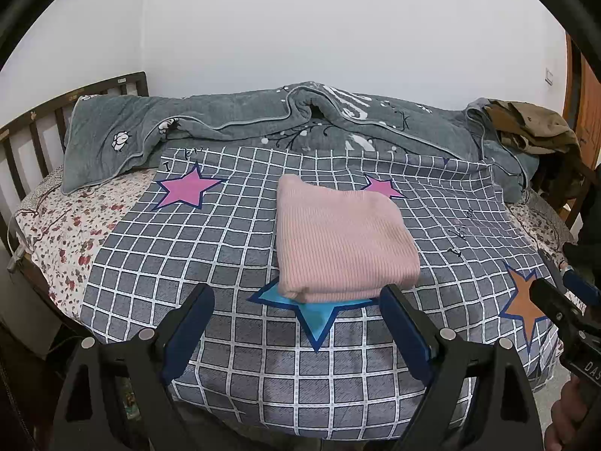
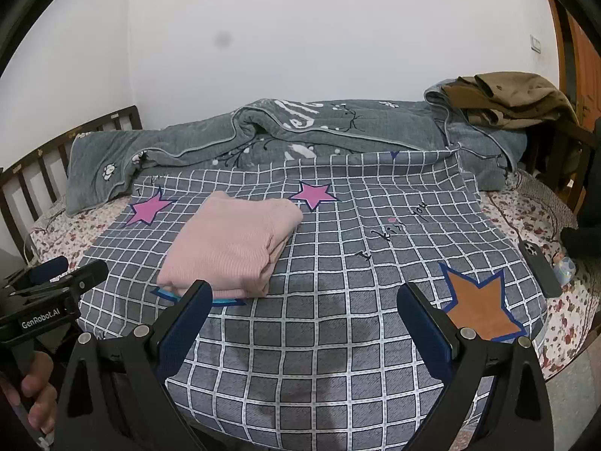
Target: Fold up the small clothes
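Observation:
A pink ribbed garment (image 1: 343, 240) lies folded in a neat rectangle on the grey checked sheet (image 1: 210, 255), over a blue star. My left gripper (image 1: 296, 293) stands open just short of its near edge, nothing between the fingers. In the right wrist view the same folded garment (image 2: 229, 248) lies to the left, and my right gripper (image 2: 304, 293) is open above bare sheet (image 2: 338, 338) to the right of the garment, holding nothing. Each gripper shows at the edge of the other's view: the right gripper (image 1: 563, 293) and the left gripper (image 2: 56, 274), with a hand (image 2: 37, 398) on its handle.
A grey quilt (image 1: 300, 120) is bunched along the far side by the wall, with brown clothing (image 1: 533, 124) piled at its right end. A dark phone (image 2: 541, 267) and a small bottle (image 2: 565, 265) lie on the floral sheet at right. A wooden headboard (image 1: 33, 131) stands at left.

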`<state>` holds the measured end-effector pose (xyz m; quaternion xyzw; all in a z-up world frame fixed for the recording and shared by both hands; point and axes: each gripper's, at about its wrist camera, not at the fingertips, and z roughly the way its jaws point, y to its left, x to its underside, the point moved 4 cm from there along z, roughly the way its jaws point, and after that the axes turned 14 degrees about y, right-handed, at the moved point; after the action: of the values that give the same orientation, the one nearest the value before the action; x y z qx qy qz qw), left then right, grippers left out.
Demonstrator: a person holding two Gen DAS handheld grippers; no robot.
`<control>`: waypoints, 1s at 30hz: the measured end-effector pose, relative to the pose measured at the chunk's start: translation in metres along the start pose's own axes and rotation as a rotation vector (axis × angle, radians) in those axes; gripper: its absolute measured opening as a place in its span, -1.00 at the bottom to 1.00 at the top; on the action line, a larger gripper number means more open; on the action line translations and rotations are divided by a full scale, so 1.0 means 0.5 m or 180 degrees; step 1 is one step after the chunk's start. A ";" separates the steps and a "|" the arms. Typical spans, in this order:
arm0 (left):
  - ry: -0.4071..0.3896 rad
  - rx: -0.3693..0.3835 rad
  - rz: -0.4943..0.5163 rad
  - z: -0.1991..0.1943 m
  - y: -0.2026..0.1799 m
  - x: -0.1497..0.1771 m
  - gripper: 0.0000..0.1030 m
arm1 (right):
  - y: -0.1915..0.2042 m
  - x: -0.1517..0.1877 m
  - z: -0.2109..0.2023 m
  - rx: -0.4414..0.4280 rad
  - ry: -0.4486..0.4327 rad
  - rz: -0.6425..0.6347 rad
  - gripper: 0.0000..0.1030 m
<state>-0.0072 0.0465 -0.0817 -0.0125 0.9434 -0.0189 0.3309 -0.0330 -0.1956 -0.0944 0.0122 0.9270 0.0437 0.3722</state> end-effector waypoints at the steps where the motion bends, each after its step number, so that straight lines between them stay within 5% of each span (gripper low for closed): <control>1: 0.0001 0.0003 0.0000 0.000 0.000 0.000 0.73 | 0.000 0.000 0.000 0.0000 0.0000 0.0000 0.89; 30: -0.0016 0.0017 -0.0010 -0.010 0.005 -0.002 0.73 | 0.011 0.000 -0.008 -0.0054 -0.0006 0.0015 0.89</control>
<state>-0.0095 0.0491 -0.0775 -0.0131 0.9425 -0.0218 0.3333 -0.0359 -0.1904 -0.0911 0.0112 0.9263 0.0524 0.3730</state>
